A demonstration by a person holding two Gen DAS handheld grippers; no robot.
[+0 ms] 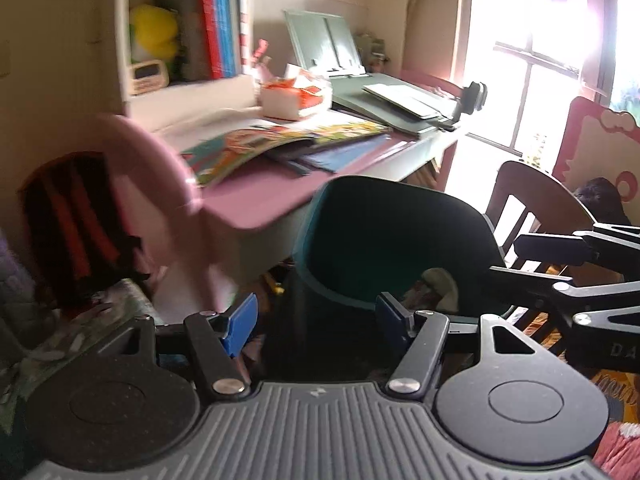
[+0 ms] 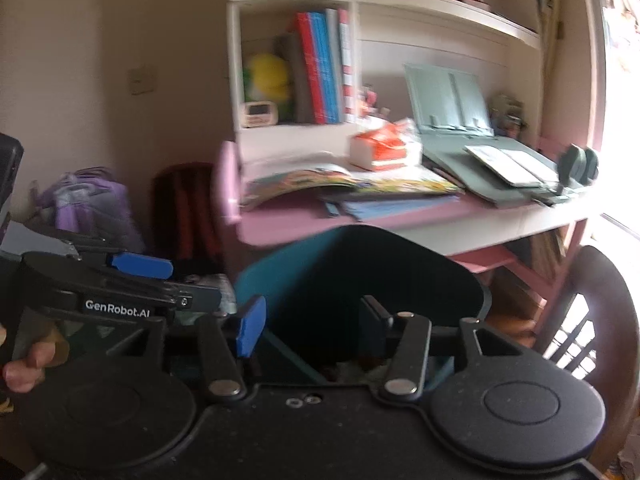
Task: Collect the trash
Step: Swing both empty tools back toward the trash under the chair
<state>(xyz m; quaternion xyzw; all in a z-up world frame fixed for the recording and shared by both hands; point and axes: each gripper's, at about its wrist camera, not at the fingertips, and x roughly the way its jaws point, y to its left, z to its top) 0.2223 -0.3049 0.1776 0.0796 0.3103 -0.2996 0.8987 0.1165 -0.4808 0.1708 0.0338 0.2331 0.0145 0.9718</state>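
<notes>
Both sets of jaws stand apart with nothing between the pads: the left gripper and the right gripper are each empty, poised side by side above the near rim of the teal bin. The left gripper also shows at the left edge of the right wrist view, gripped by a hand.

The bin stands on the floor just in front of the pink desk, with a dark wooden chair to its right. Inside it, low against the near right wall, lie some pale crumpled scraps; the blur makes it hard to say what they are, but they look like trash already dropped in.

The step in hand, as I judge it, is the release over the bin and the move on to the next piece. To do it well, keep the jaws wide until they are clear of the rim, so nothing clings to a pad, then lift away without knocking the bin's tall back wall. On the desk, the torn orange-and-white packet beside the open picture book looks the likeliest candidate; the books and the grey stand are not rubbish.
</notes>
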